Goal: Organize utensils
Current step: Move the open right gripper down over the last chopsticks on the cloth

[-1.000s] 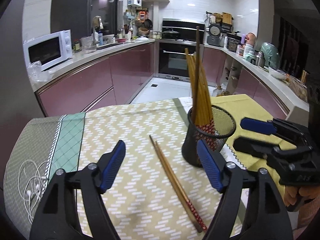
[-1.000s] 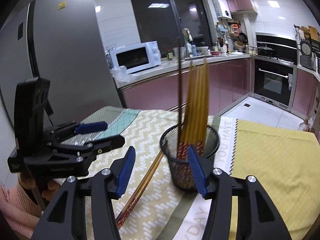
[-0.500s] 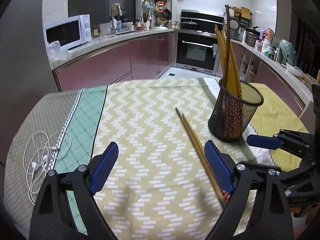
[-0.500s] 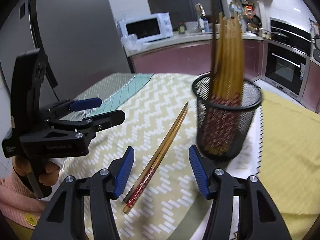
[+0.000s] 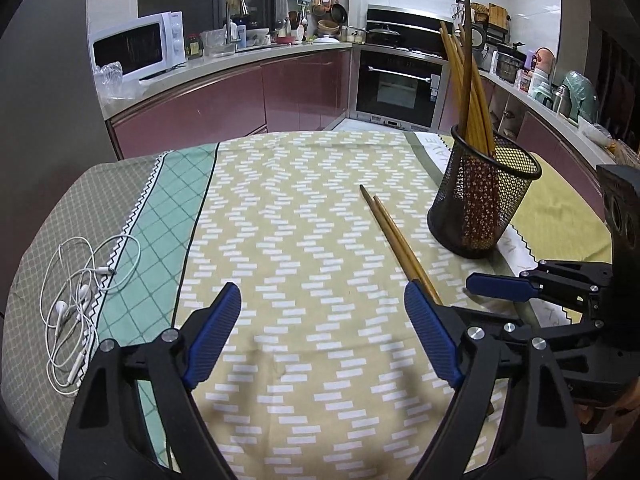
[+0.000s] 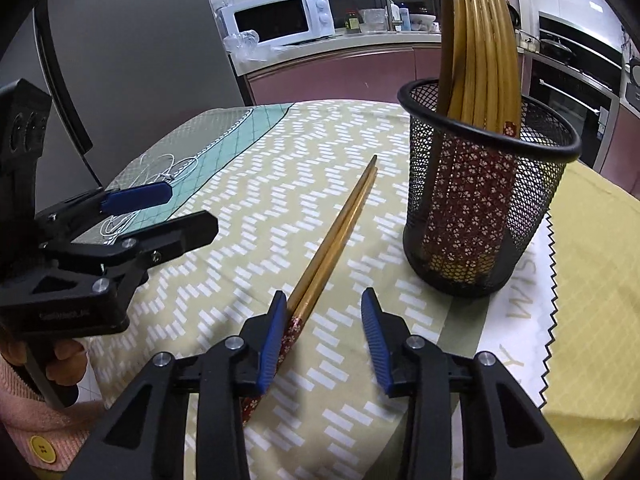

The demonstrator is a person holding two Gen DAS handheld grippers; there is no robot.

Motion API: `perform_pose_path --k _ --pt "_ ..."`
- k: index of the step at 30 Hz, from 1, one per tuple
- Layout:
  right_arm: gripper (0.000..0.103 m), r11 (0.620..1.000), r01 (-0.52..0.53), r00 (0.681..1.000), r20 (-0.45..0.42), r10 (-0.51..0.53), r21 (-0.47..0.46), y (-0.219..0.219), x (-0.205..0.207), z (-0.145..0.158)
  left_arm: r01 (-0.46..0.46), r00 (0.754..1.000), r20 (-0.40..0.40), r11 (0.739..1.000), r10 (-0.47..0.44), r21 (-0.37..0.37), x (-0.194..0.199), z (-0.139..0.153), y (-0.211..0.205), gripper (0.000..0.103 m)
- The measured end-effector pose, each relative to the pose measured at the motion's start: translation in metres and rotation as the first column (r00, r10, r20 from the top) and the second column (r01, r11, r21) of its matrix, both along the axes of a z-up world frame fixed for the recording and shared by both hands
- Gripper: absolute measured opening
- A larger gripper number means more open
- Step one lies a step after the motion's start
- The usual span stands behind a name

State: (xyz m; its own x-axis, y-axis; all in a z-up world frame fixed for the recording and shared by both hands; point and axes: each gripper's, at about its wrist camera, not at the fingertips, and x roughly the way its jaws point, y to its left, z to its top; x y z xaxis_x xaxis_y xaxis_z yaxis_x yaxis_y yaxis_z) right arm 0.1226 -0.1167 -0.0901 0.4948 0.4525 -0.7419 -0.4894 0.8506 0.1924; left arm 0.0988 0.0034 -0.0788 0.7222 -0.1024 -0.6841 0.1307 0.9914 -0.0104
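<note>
A pair of golden chopsticks [image 6: 340,232] with red patterned ends lies on the tablecloth left of a black mesh cup [image 6: 484,208] that holds several more chopsticks upright. My right gripper [image 6: 324,340] hangs low over the pair's red end. Its jaws are closing, with the red end just inside the left finger and no pad pressing on it. In the left wrist view the pair [image 5: 396,240] runs toward the right finger of my left gripper [image 5: 324,336], whose wide jaws are closing on nothing. The cup [image 5: 484,200] stands at the right, and the right gripper [image 5: 496,296] comes in below it.
White earphones [image 5: 76,288] lie tangled on the green-grey left part of the tablecloth [image 5: 280,208]. The left gripper [image 6: 180,212] sits left of the chopsticks, held by a hand in a pink sleeve [image 6: 24,400]. Kitchen counters and a microwave [image 5: 140,48] stand beyond the table.
Both grippers have sunk toward the table. The right gripper's jaws have narrowed and now straddle the red end of the lying chopsticks. The left gripper has drawn back from the cup.
</note>
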Motion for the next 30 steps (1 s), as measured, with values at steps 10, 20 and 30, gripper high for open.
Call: perform_pose_path --k 10,20,30 --pt "0.035 0.999 0.024 1.0 -0.013 -0.025 -0.034 0.008 0.012 -0.001 0.011 1.0 -0.024 1.0 -0.011 -0.001 0.002 -0.007 -0.004 0.083" --pt "0.022 0.998 0.051 0.997 -0.049 -0.052 -0.022 -0.002 0.014 -0.002 0.054 0.998 -0.046 0.999 -0.054 0.002 0.007 -0.015 -0.015 0.082" --pt "0.017 0.997 0.078 0.993 -0.086 -0.077 0.011 -0.026 0.014 -0.002 0.136 0.988 -0.074 0.991 -0.136 0.0 0.02 -0.024 -0.04 0.074"
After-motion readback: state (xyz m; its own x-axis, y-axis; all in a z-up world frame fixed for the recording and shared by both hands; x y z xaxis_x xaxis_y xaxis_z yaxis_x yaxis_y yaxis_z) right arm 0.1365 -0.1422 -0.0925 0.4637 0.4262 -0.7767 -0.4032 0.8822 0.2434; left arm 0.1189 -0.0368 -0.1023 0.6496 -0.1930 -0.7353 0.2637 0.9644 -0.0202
